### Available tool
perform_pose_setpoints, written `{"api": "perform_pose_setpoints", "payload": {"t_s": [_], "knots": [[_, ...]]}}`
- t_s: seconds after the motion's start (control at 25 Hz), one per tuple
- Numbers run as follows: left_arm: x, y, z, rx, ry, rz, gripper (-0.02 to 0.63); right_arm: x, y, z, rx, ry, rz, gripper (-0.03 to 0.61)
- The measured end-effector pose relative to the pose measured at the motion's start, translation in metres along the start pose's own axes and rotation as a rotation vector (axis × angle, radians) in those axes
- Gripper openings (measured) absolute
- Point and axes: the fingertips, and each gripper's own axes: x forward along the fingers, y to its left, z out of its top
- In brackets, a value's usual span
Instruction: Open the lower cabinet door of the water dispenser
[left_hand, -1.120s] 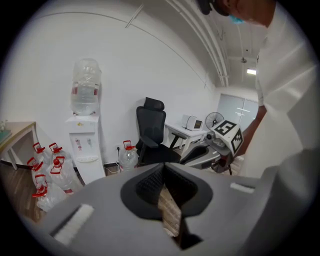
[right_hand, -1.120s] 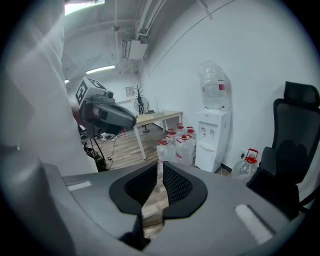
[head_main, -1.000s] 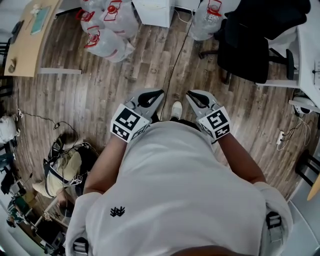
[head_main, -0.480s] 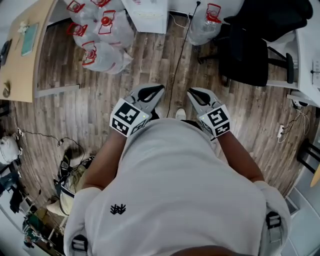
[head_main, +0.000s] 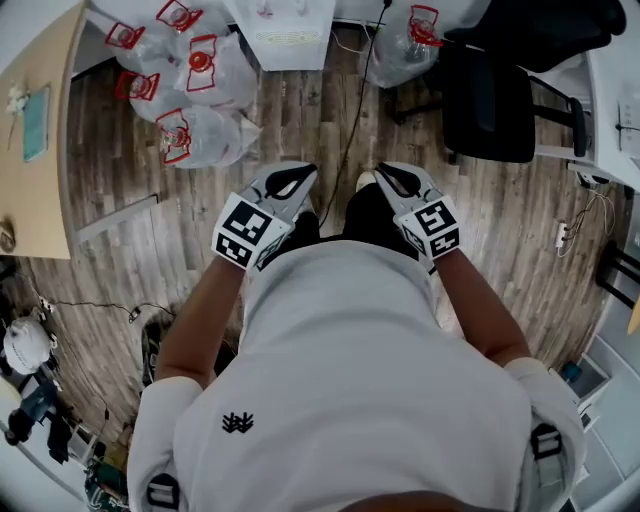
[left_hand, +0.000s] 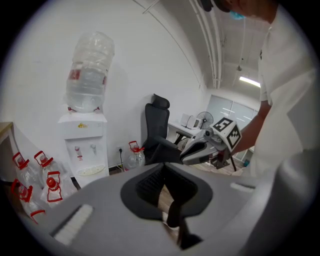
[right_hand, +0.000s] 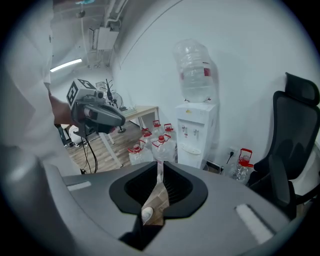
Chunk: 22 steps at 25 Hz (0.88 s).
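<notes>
The white water dispenser (head_main: 280, 22) stands against the wall at the top of the head view, some way ahead of both grippers. A large clear bottle (left_hand: 90, 72) sits upside down on it. In the left gripper view the dispenser (left_hand: 83, 146) shows its taps and drip tray, and the gripper body hides its lower cabinet. The right gripper view shows the dispenser (right_hand: 196, 132) down to the top of its lower part. My left gripper (head_main: 303, 173) and right gripper (head_main: 384, 172) are held side by side in front of the person's chest, both shut with nothing in them.
Several clear water jugs with red caps (head_main: 195, 95) lie on the wood floor left of the dispenser, and one more (head_main: 410, 40) to its right. A black office chair (head_main: 495, 95) stands at the right. A cable (head_main: 352, 120) runs across the floor. A wooden desk (head_main: 30, 130) is at the left.
The person has walked toward the dispenser, carrying both grippers forward. The dispenser, jugs and chair have drawn nearer in the head view. Both grippers' jaws look unchanged.
</notes>
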Motion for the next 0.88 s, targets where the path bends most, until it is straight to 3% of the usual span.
{"api": "perform_pose_setpoints", "payload": {"t_s": [0.4,0.88], "knots": [[0.065,0.056,0.026,-0.069,0.039,0.057,0.057,0.109,-0.113,-0.008,-0.006,0.068,0.077,0.023],[0.187,0.101,0.031,-0.139,0.118,0.047,0.057,0.287,-0.266,-0.083,-0.054,0.218,0.113,0.055]]}}
